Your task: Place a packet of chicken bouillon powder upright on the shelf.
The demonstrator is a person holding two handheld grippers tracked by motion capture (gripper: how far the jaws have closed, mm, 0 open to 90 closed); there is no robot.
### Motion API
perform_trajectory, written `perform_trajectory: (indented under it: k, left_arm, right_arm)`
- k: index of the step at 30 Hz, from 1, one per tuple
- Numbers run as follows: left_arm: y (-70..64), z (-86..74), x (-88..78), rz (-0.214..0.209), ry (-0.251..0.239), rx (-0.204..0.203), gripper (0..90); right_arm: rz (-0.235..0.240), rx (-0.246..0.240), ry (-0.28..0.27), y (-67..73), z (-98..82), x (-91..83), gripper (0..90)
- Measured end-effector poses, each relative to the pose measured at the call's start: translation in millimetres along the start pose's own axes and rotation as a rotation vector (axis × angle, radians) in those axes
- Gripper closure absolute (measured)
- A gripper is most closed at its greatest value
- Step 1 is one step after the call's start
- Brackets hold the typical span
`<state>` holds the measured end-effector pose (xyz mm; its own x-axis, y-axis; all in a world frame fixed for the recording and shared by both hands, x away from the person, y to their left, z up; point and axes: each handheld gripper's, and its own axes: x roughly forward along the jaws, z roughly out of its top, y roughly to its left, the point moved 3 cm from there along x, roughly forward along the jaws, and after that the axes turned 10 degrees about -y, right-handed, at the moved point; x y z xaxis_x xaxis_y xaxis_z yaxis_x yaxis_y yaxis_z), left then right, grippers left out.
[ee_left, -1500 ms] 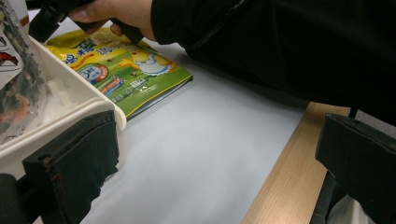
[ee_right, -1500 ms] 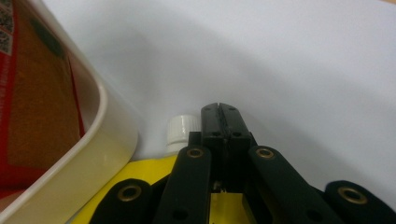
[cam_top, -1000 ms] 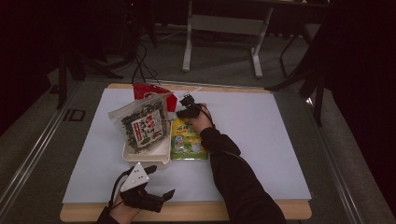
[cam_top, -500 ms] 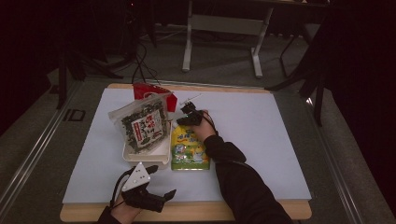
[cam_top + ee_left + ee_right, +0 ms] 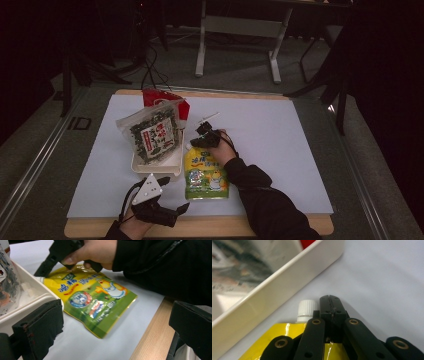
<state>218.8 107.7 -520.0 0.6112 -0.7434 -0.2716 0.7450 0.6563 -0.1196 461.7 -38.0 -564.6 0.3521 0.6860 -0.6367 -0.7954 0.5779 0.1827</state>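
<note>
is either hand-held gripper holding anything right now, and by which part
The right hand-held gripper is shut on the top edge of the yellow drink pouch, beside its white cap. The left hand-held gripper stands open, holding nothing.

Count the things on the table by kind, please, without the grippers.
Yellow spout pouch: 1
Seaweed bag: 1
Red bag: 1
White tray: 1
Total: 4

R gripper point(image 5: 200, 141) sits mid-table, jaws pressed together w/ tips meeting, R hand point(image 5: 220, 145) wrapped round its body, black-sleeved forearm running back to the near edge. L gripper point(image 5: 170, 200) rests low at the near edge, jaws spread wide apart, L hand point(image 5: 140, 217) behind it.
</note>
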Motion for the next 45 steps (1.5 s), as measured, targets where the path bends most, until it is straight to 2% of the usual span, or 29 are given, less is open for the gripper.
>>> perform_trajectory:
  k: [9,15,20,24,29,40,45]
  left_arm:
    - [-1.2,-0.3,1.4,-0.005,0.004,0.003,0.7]
    - [-1.4,-0.3,1.4,-0.006,0.002,0.004,0.7]
    - [-1.3,-0.6,2.1,-0.009,0.002,-0.001,0.6]
    - [-1.9,-1.2,3.3,-0.012,0.009,0.003,0.6]
    - [-2.8,-0.9,4.0,-0.016,0.009,0.005,0.7]
    - [-2.9,-0.8,4.1,-0.016,0.008,0.006,0.6]
    - [-3.9,-1.0,4.5,-0.018,0.009,0.008,0.7]
  right_arm:
    - [0.019,-0.024,-0.002,14.2,-12.2,-9.5,90.0]
    - [0.021,-0.031,-0.005,17.2,-13.1,-13.1,89.3]
    - [0.013,-0.065,-0.018,19.1,-10.6,-23.3,82.6]
    - [0.008,-0.093,-0.029,21.0,-9.7,-35.7,70.8]
    - [-0.002,-0.123,-0.043,22.8,-10.4,-52.1,64.5]
    - [-0.027,-0.162,-0.041,19.8,-22.8,-84.1,52.1]
    - [-0.034,-0.158,-0.048,13.1,-30.0,-99.2,45.1]
